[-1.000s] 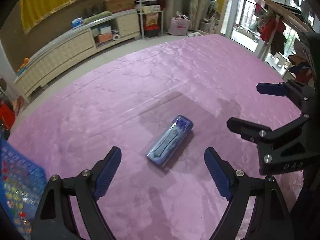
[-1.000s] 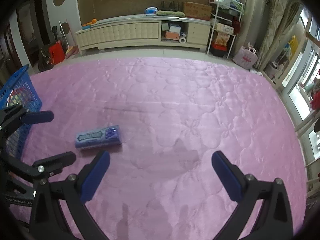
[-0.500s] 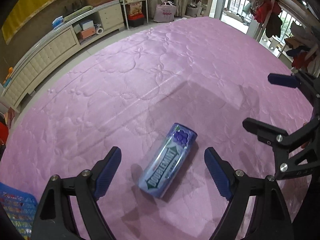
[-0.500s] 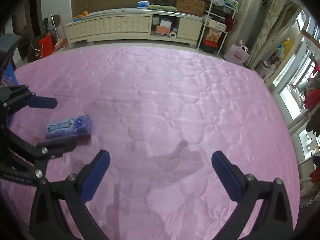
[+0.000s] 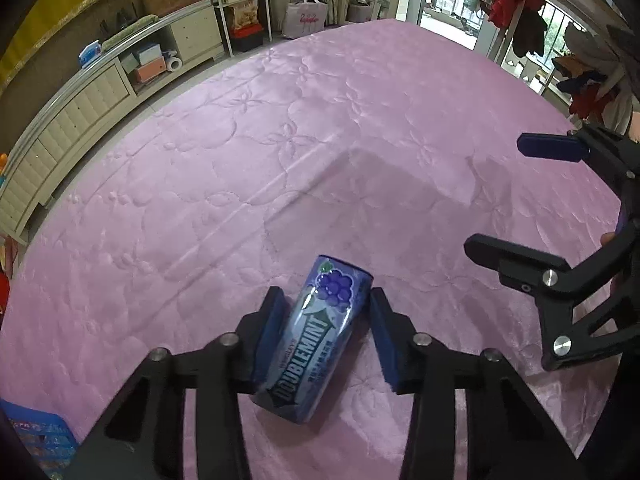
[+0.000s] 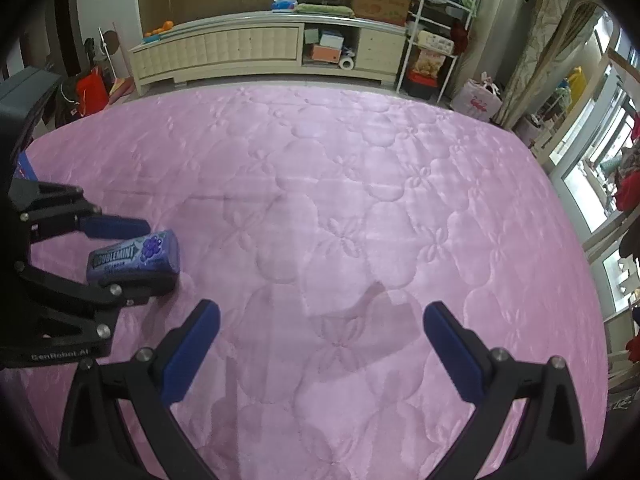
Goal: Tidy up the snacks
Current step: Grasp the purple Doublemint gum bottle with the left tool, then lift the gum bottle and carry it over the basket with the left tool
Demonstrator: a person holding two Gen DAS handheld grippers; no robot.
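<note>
A: Left wrist view?
B: The Doublemint gum bottle [image 5: 318, 336] is seen lying on its side on the pink quilted cover [image 5: 320, 152], lengthwise between the pads of the left gripper [image 5: 326, 334]. The jaws have just been closing; the left pad is pressed against the bottle, and contact at the right pad cannot be confirmed. A blue basket [image 5: 36, 446] is seen at the lower left corner.
A: Right wrist view?
B: The right gripper [image 6: 322, 350] is held wide apart over bare cover, nothing between its fingers. The gum bottle [image 6: 134, 258] is seen at left, bracketed by the left gripper [image 6: 132, 258], still resting on the cover.
</note>
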